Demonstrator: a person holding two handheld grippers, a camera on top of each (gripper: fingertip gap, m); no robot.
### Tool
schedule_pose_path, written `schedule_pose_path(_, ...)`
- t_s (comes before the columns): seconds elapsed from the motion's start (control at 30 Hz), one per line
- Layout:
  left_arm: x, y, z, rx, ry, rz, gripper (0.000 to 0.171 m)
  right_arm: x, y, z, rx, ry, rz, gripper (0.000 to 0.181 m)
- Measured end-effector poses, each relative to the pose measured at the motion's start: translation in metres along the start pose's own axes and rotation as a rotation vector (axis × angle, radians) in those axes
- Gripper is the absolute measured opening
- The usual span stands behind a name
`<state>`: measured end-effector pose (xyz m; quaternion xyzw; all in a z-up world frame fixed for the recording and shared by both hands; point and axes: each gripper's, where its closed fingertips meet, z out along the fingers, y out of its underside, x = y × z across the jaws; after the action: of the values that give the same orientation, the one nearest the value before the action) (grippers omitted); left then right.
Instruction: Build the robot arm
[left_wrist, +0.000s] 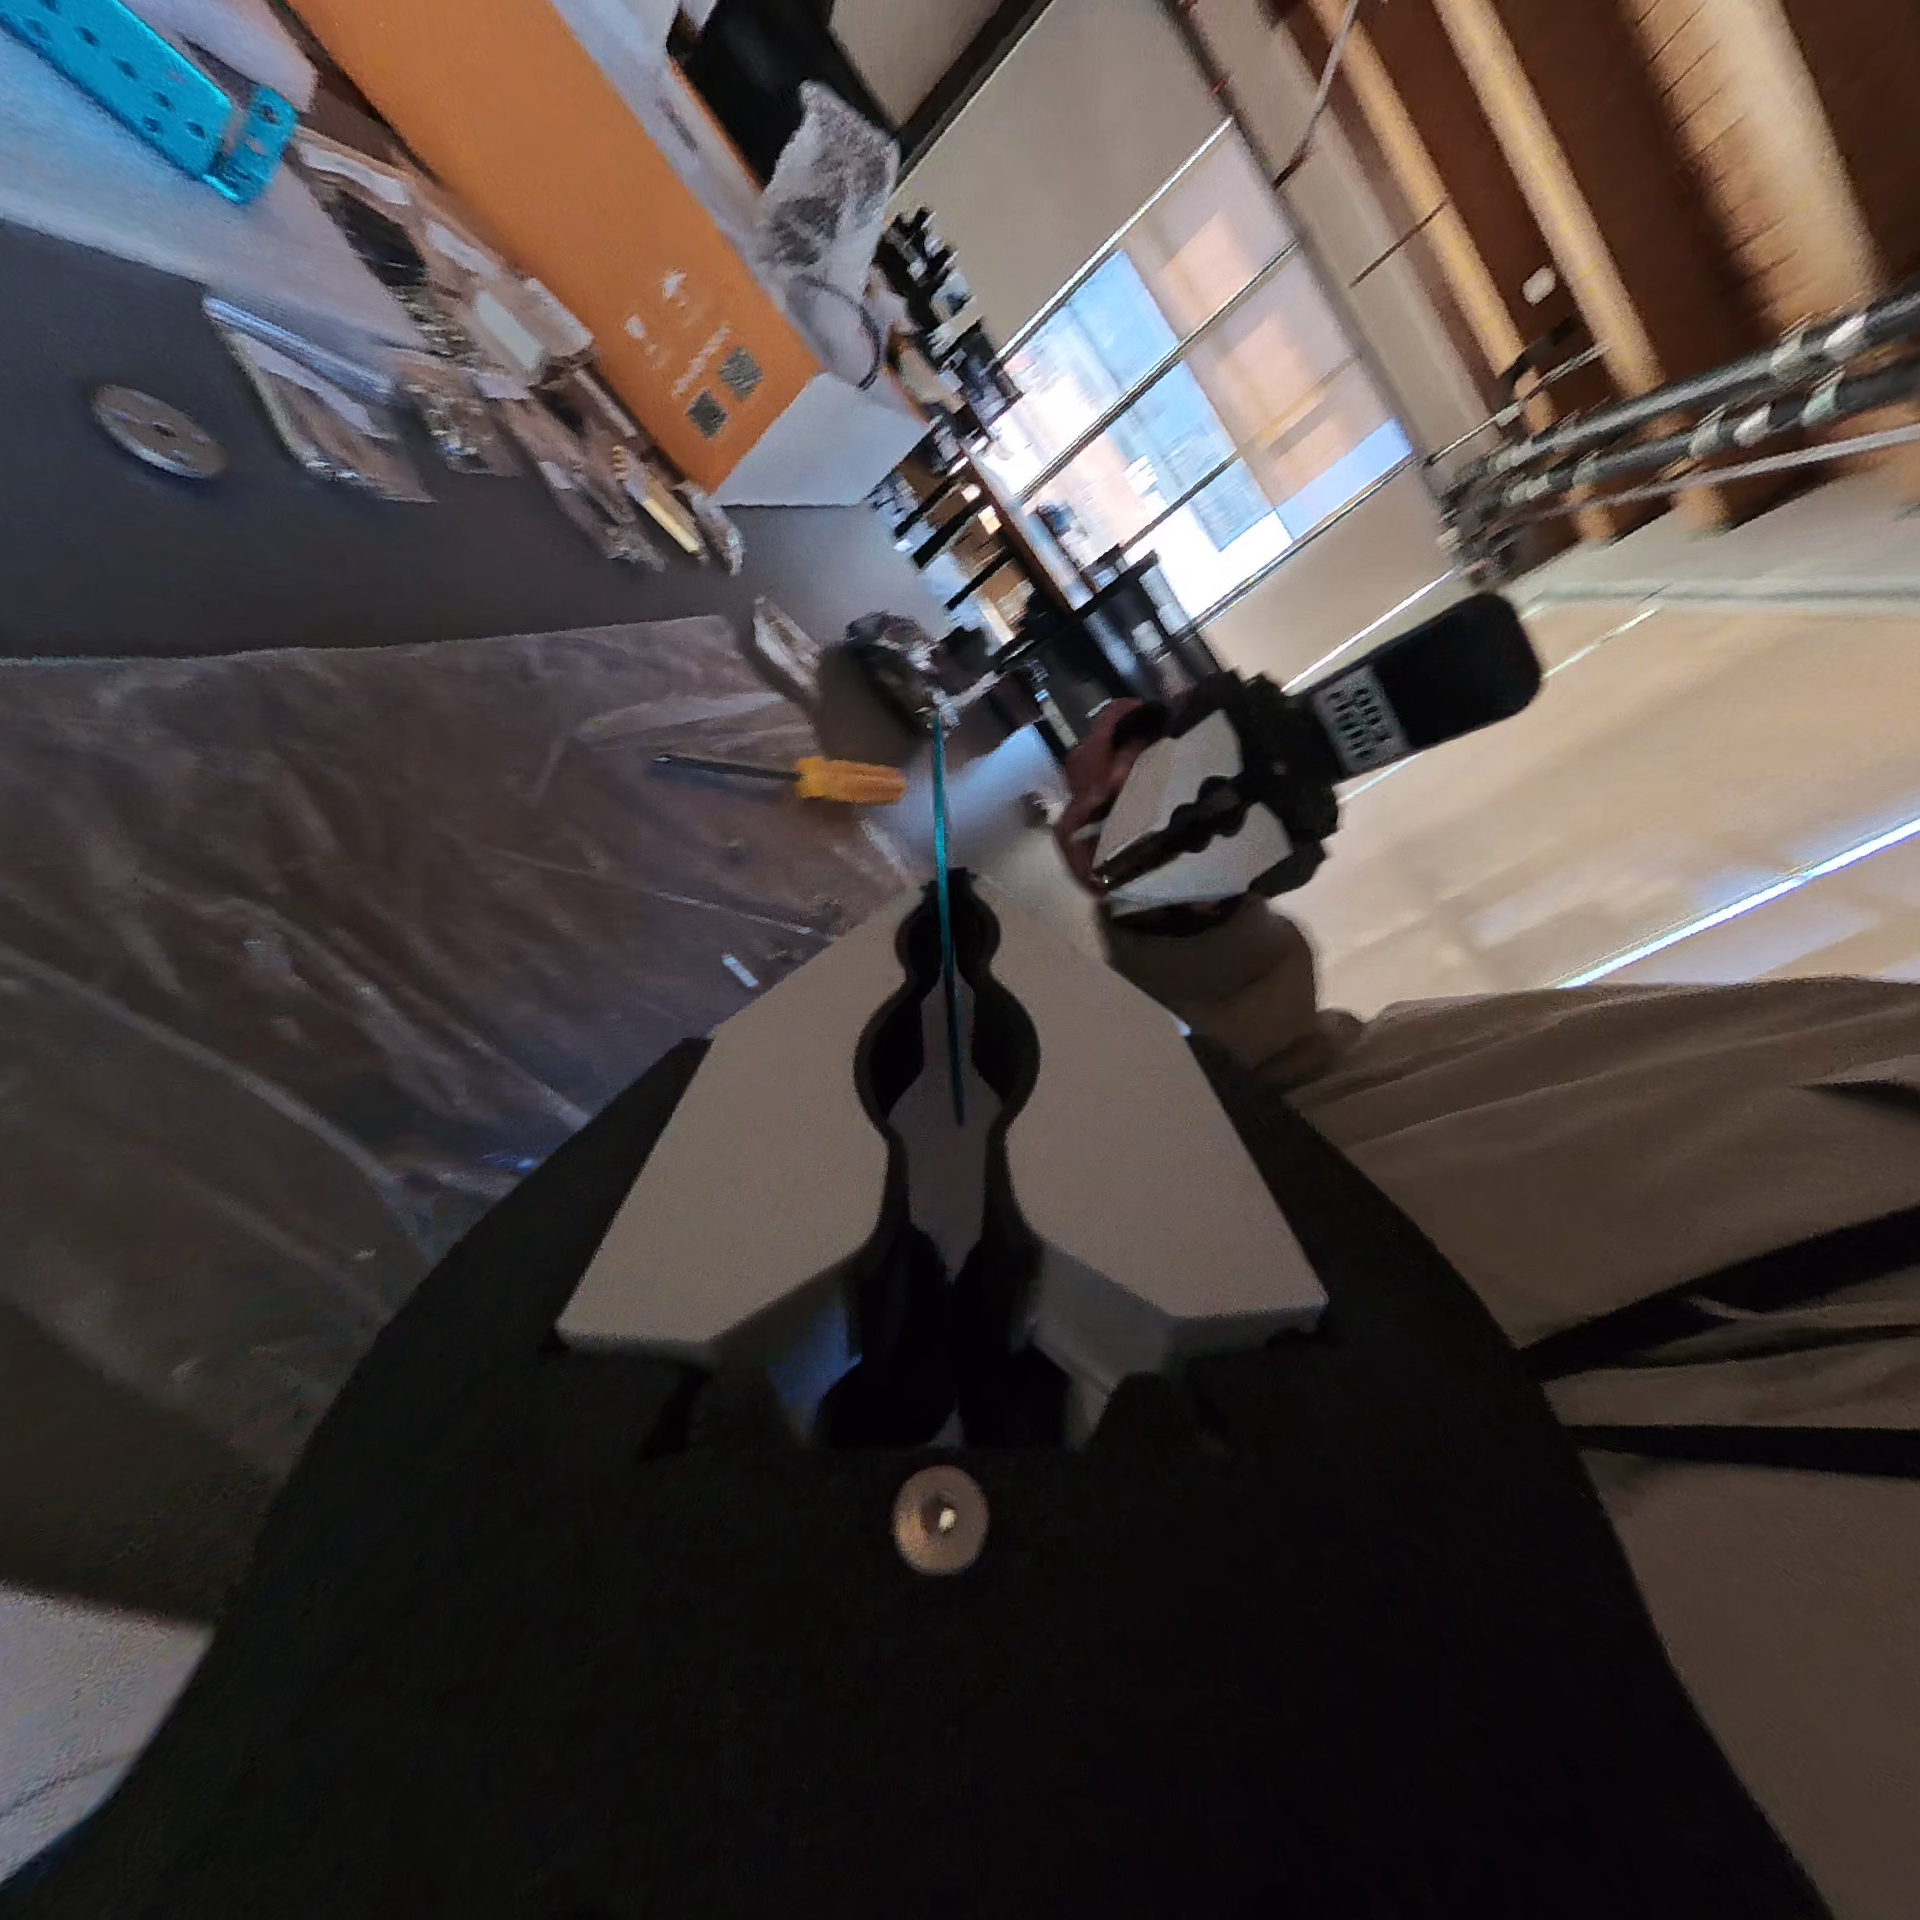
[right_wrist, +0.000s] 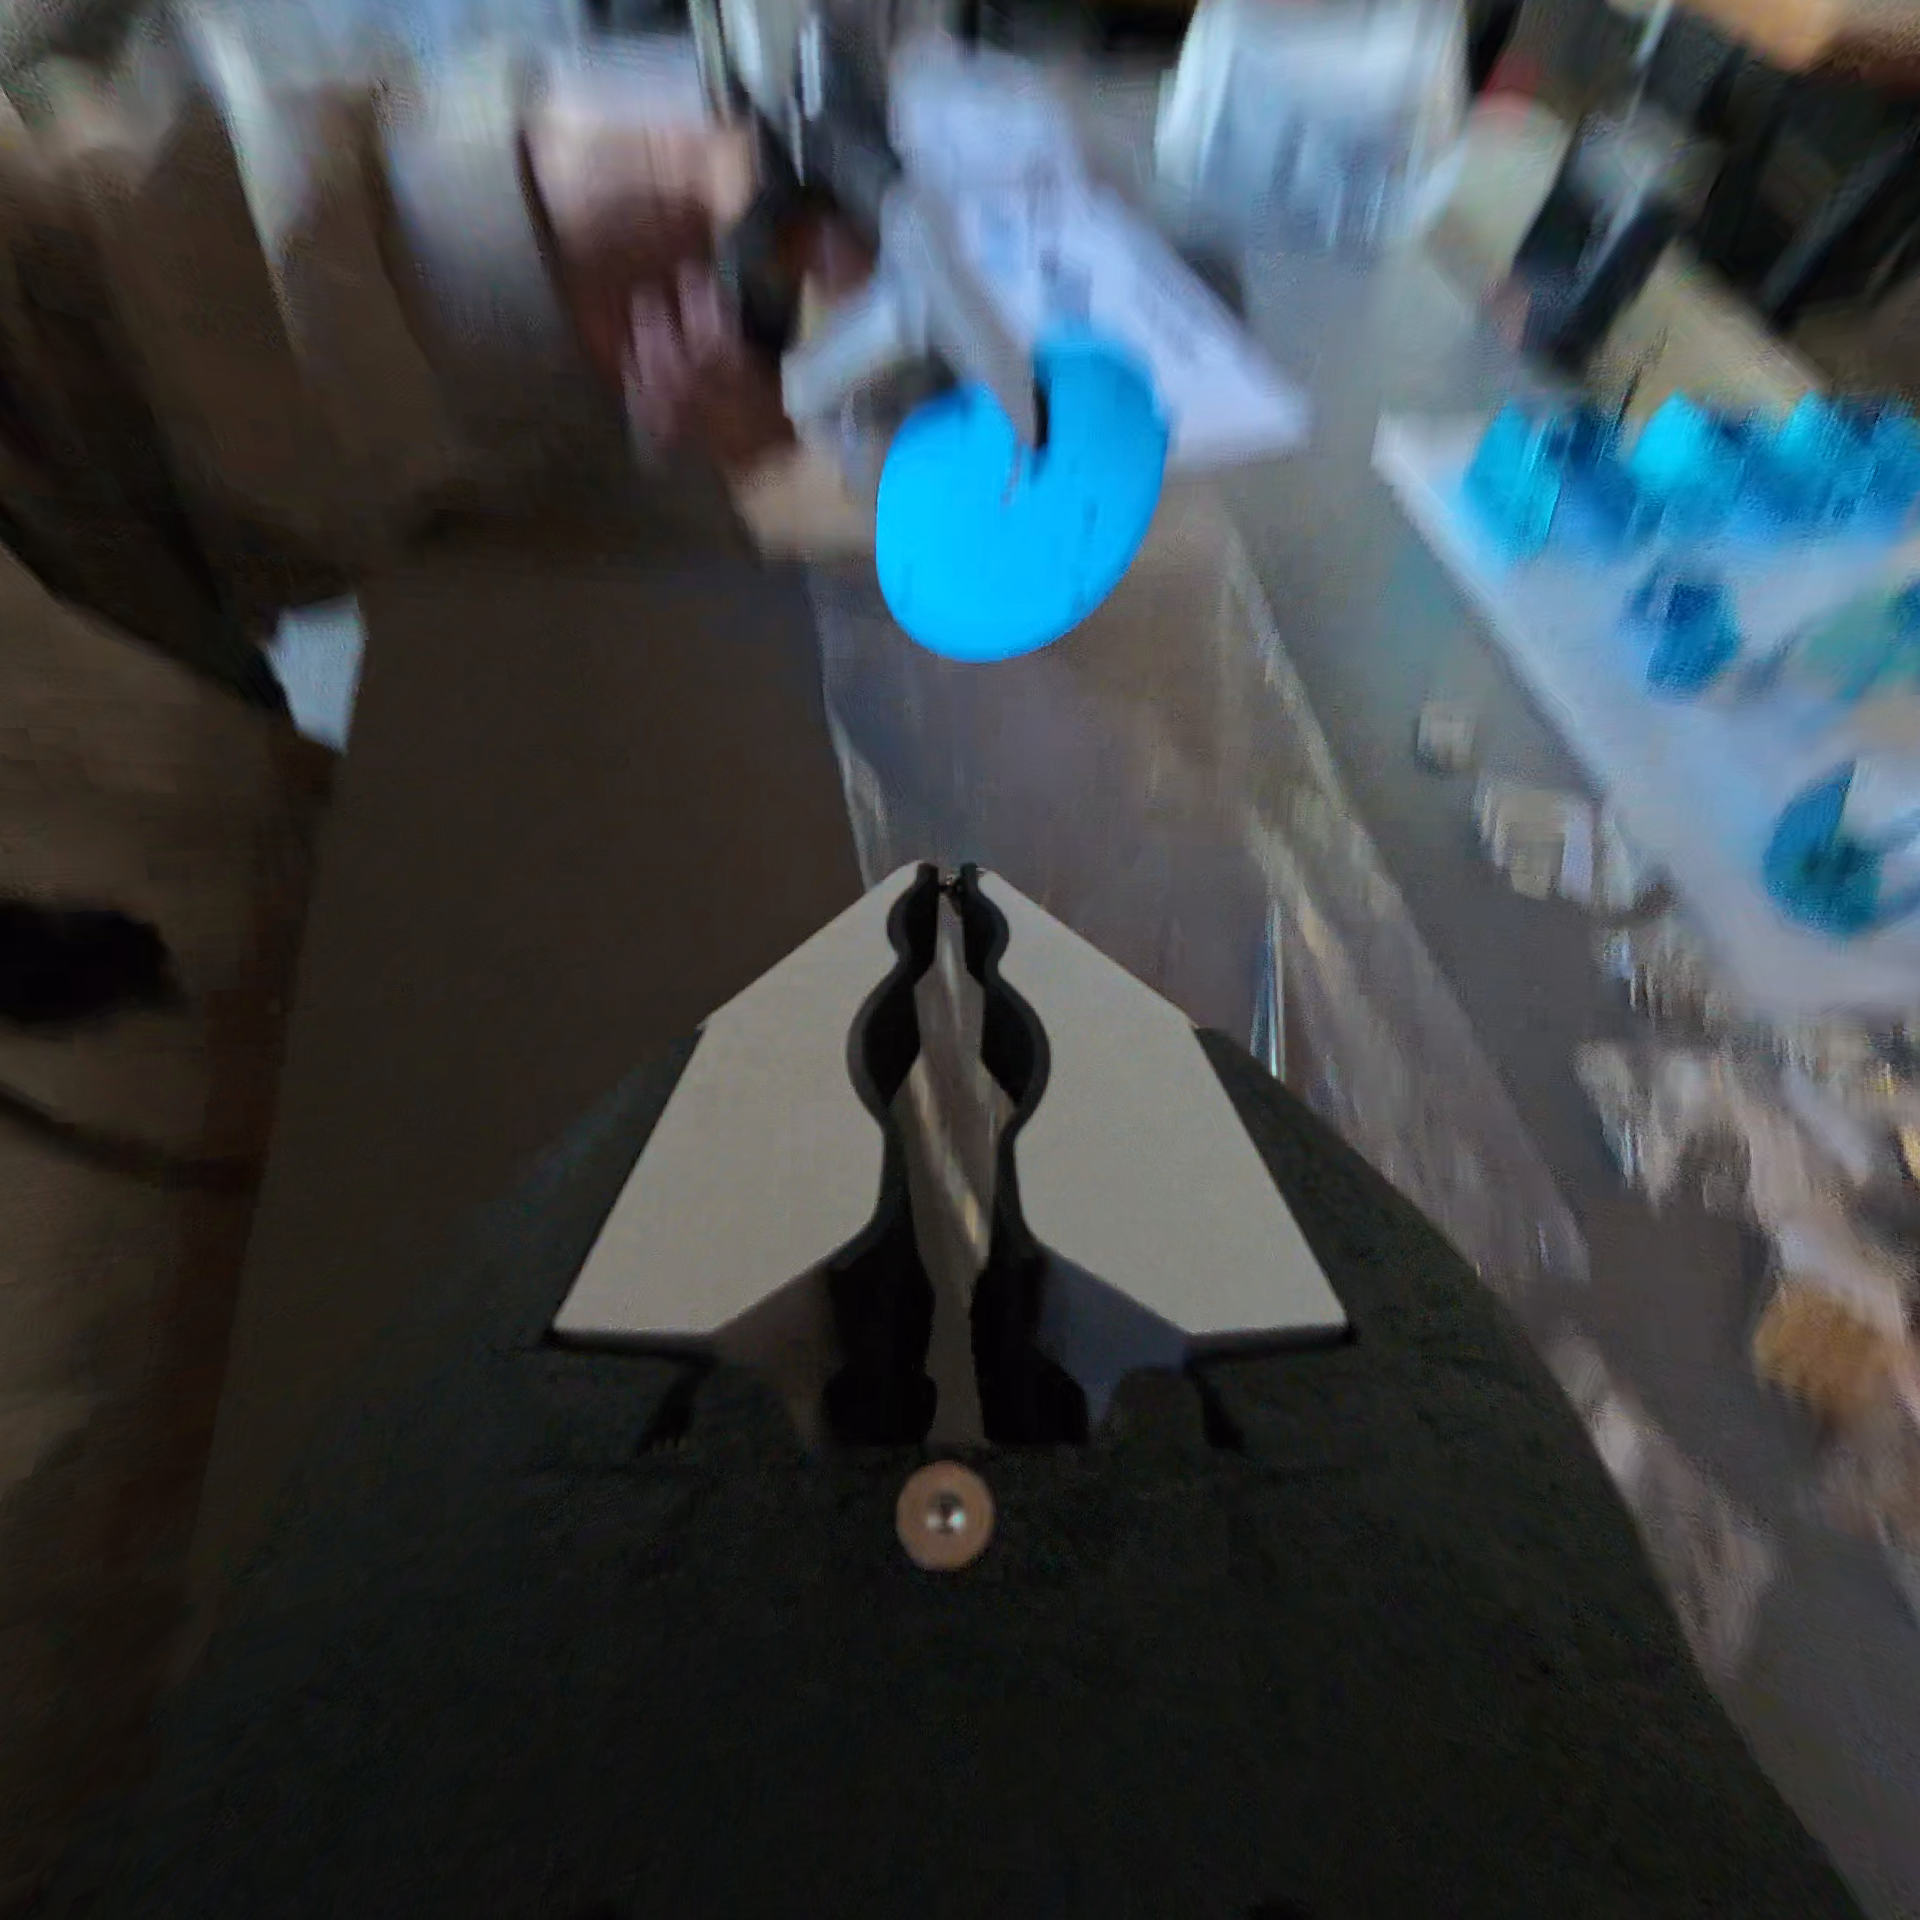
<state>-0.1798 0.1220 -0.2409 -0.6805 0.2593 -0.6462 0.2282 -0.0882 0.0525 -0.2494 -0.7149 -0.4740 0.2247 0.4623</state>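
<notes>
Left gripper (left_wrist: 948, 894) pinching thin blue disc (left_wrist: 943, 821) edge-on, above dark table (left_wrist: 260, 582), near yellow-handled screwdriver (left_wrist: 800, 774). Looks stiff, light, slippery; best gripped at rim. Right gripper (right_wrist: 943, 878) pressed together, seemingly empty.

I find no legible writing in either view. The orange box (left_wrist: 582, 208) carries white marks and dark square codes near its lower end, all too blurred to make out.
</notes>
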Motion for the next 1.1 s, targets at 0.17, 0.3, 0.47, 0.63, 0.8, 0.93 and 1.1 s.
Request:
schedule_pose_path(0.17,0.012,-0.007,0.010,0.138,0.111,-0.210,0.001,0.014,-0.077,0.040,0.387,-0.053,0.013,0.003)
schedule_pose_path(0.3,0.018,-0.006,0.012,0.227,0.103,-0.270,0.001,0.016,-0.079,0.067,0.371,-0.026,-0.035,0.003)
schedule_pose_path(0.47,0.012,-0.010,0.004,0.302,0.053,-0.279,0.001,0.016,-0.066,0.080,0.274,0.057,-0.097,0.003)
schedule_pose_path(0.63,0.006,-0.009,0.004,0.312,0.034,-0.288,0.001,0.019,-0.063,0.088,0.243,0.091,-0.106,0.003)
schedule_pose_path(0.8,0.002,-0.008,0.004,0.318,0.046,-0.318,0.001,0.020,-0.060,0.092,0.229,0.075,-0.085,0.003)
schedule_pose_path(0.93,-0.003,-0.007,0.003,0.326,0.030,-0.330,0.001,0.021,-0.056,0.095,0.210,0.046,-0.030,0.003)
schedule_pose_path(1.1,-0.006,-0.007,0.002,0.335,0.036,-0.368,0.001,0.023,-0.053,0.095,0.185,0.029,0.018,0.003)
